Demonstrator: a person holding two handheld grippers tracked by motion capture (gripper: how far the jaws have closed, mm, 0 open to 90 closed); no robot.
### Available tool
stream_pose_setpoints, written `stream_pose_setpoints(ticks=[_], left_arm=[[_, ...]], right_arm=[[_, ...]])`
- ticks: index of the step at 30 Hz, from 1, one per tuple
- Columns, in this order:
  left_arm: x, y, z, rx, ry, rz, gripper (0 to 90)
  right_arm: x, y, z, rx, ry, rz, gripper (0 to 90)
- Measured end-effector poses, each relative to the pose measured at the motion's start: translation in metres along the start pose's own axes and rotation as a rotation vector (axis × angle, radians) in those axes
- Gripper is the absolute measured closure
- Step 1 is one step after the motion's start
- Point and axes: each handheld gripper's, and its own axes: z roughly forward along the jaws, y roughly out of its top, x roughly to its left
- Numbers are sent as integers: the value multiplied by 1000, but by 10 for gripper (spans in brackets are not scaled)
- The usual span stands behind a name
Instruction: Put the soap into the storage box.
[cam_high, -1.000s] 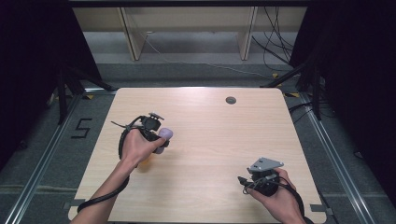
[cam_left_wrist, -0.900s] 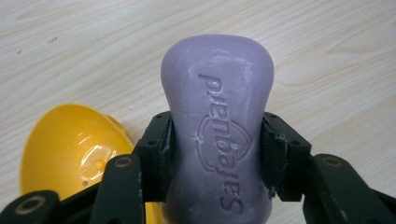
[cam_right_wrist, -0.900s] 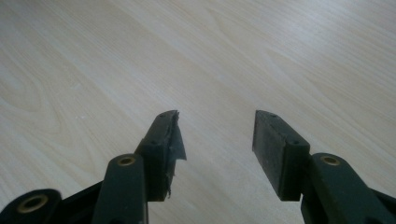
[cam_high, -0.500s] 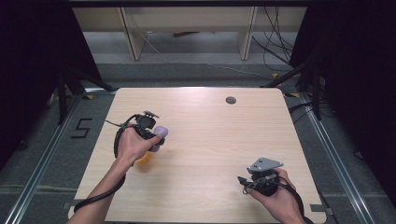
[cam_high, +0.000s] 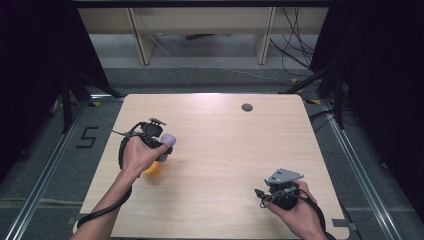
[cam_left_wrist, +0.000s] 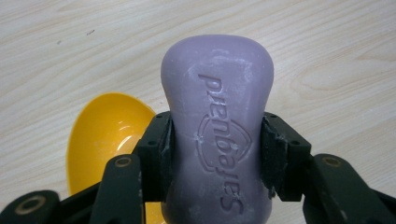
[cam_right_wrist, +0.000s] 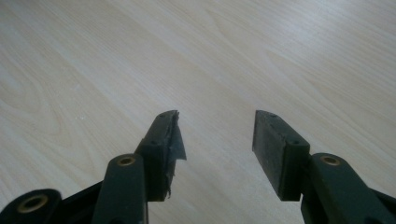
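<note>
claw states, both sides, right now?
Left claw: shut on the purple soap bar.
Right claw: open, holding nothing, over the table.

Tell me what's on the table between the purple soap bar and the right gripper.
Nothing: in the high view, bare wood separates the purple soap bar, clamped in the left gripper, from the right gripper.

Light wood-grain table (cam_high: 225, 150), rounded corners, small dark round grommet (cam_high: 247, 107) near far edge. Grey floor (cam_high: 350, 150) with metal rails; black "5" marking (cam_high: 86, 137) left of table. Cables (cam_high: 295, 45) beyond.
</note>
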Motion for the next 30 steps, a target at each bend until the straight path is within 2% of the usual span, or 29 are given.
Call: stream_pose_setpoints(ticks=[2,4,6,19,20,30], left_arm=[[3,0,-1,0,4,8,489],[4,-1,-1,-6,0,-13,489],[7,-1,-1,-14,8,-10,489],[15,-4,-2,-1,35,-42,489],[17,-4,-1,-1,39,-30,489],[24,-6,0,4,64,-60,489]], right_arm=[[0,0,0,0,1,1,511],[0,0,0,1,0,1,511],[0,0,0,6,1,-1,510],[0,0,0,0,-1,0,510],[0,0,0,0,-1,0,510],[0,0,0,0,-1,-1,511]])
